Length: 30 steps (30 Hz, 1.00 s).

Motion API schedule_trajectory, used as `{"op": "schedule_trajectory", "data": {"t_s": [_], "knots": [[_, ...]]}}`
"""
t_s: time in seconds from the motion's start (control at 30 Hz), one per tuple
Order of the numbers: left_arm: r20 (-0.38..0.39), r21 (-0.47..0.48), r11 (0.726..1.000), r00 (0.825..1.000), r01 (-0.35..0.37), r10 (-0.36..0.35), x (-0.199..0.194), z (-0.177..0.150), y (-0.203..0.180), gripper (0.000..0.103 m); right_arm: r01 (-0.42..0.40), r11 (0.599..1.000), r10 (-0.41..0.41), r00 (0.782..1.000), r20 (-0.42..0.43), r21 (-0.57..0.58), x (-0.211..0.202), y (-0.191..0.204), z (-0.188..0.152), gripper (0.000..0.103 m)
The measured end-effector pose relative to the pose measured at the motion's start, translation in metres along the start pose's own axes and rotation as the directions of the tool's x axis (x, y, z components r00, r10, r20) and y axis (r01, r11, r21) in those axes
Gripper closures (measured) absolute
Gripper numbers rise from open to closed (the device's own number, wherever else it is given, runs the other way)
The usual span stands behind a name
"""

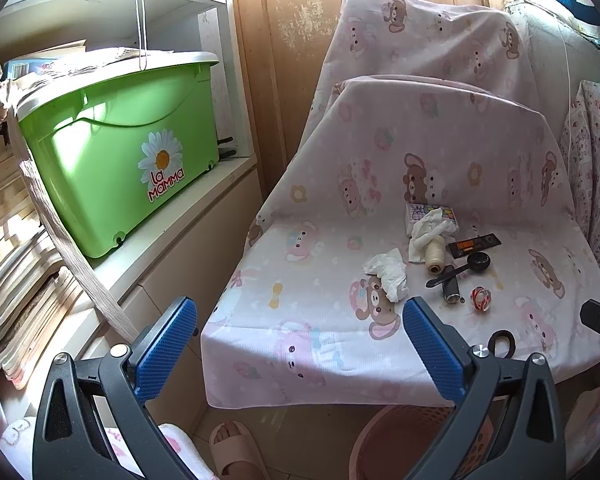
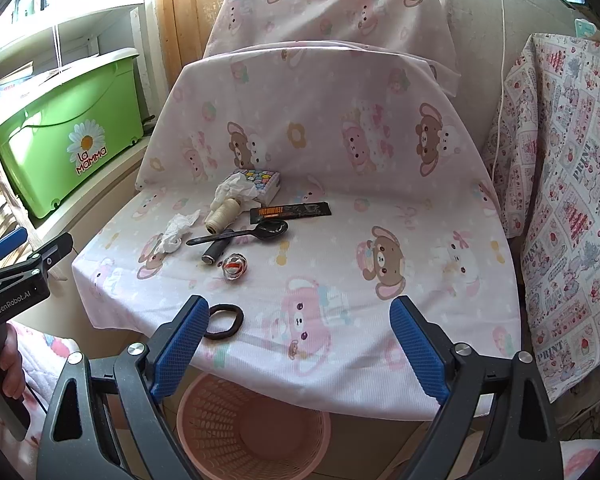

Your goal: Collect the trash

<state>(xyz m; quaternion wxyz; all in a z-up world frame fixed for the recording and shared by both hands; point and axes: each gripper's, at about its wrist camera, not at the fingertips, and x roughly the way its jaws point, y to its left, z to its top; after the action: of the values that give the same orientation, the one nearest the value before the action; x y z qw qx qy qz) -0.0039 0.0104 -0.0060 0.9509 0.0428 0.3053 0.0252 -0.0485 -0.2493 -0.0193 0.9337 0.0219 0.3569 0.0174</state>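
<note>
Both tools hang empty short of the seat: the left gripper (image 1: 300, 344) has its blue pads spread wide with nothing between them, and the right gripper (image 2: 300, 344) is just as wide apart and bare. The landmark here is the black spoon (image 2: 240, 233) lying mid-seat on the pink chair cover (image 2: 420, 280).

The trash sits beside that spoon. A crumpled tissue (image 2: 176, 232) lies just off its handle end, towards the left gripper. A second crumpled tissue (image 2: 234, 190) rests behind the spoon, against the thread spool (image 2: 220, 216) and the tissue pack (image 2: 264, 182). The black wrapper (image 2: 290, 212) lies flat just behind the bowl of the spoon, and a small red-and-white wrapper (image 2: 235, 266) sits in front of it. A dark spool (image 2: 216, 252) lies under the handle, and a black hair tie (image 2: 222, 320) is well in front, at the seat's edge.

The nearer tissue looks the easy first pick for the left gripper: come down over its highest fold, close gently, and avoid pinching the cloth beneath.

The pink basket (image 2: 204, 420) stands on the floor below the seat's front edge; what shows of its inside appears empty. The green bin (image 2: 60, 128), far off on a shelf, is lidded, contents unseen.
</note>
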Motion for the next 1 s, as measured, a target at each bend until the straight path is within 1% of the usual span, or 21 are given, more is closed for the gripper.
{"op": "schedule_trajectory", "data": {"t_s": [0.3, 0.43, 0.7, 0.8, 1.0], "knots": [[0.006, -0.006, 1.0, 1.0, -0.001, 0.001, -0.0006, 0.0, 0.0055, 0.001, -0.001, 1.0, 0.001, 1.0, 0.004, 0.004, 0.0, -0.0003, 0.0005, 0.01], [0.018, 0.009, 1.0, 1.0, -0.007, 0.006, -0.0026, -0.0002, 0.004, 0.001, 0.031, 0.999, -0.031, 0.999, -0.006, -0.038, 0.0005, 0.0016, -0.0012, 0.01], [0.008, 0.023, 1.0, 1.0, -0.014, 0.014, -0.0005, -0.0014, 0.0004, 0.001, -0.011, 1.0, 0.011, 1.0, -0.016, -0.009, 0.0024, 0.0038, -0.0014, 0.01], [0.008, 0.028, 0.999, 1.0, -0.017, 0.016, -0.0001, -0.0018, -0.0005, 0.001, 0.006, 1.0, -0.006, 1.0, 0.0, -0.026, 0.0029, 0.005, -0.0024, 0.01], [0.005, 0.042, 0.999, 1.0, -0.01, 0.01, 0.0012, -0.0029, -0.0024, 0.001, 0.007, 1.0, -0.008, 1.0, -0.02, -0.018, 0.0098, 0.0046, -0.0043, 0.01]]}}
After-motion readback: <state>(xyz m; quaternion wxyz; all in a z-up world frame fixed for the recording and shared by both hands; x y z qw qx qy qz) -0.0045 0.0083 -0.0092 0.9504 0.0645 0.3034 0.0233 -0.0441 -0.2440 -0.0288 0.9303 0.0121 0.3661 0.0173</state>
